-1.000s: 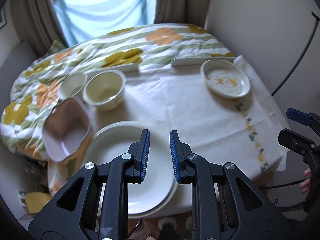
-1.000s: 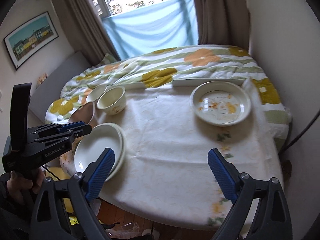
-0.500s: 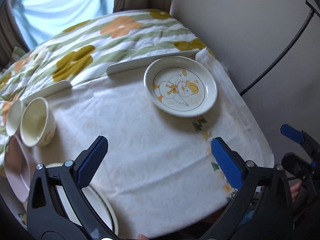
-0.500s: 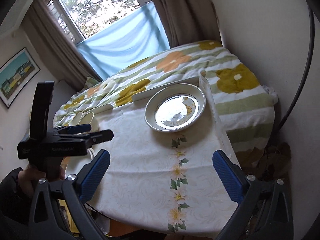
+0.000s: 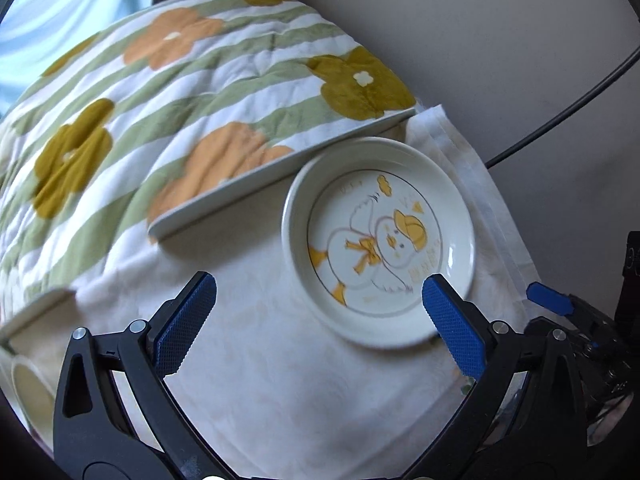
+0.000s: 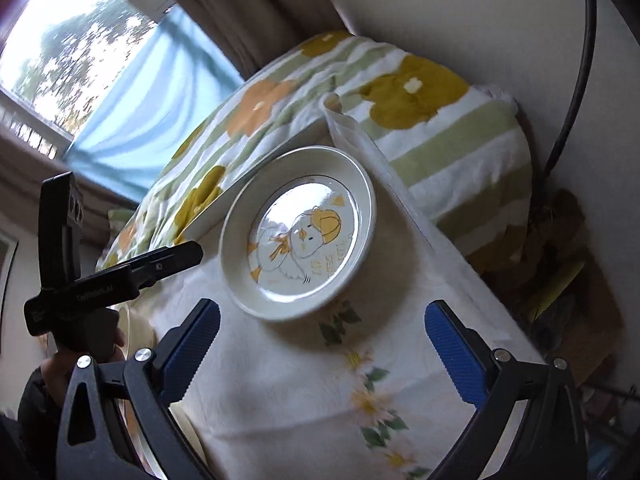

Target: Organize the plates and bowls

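Gaping wide, the left gripper [image 5: 318,316] is poised over the near rim of the duck plate [image 5: 380,248], nothing clamped. Right gripper [image 6: 322,340] likewise spread, empty, just short of the same plate. Plate is seen flat on the white tablecloth [image 5: 280,380], touching the flowered quilt [image 5: 192,92] edge, near the wall-side corner. Cream bowls [image 5: 28,396] are glimpsed at far left, well apart. Judged early: plate not yet lifted; gathering and stacking are left.
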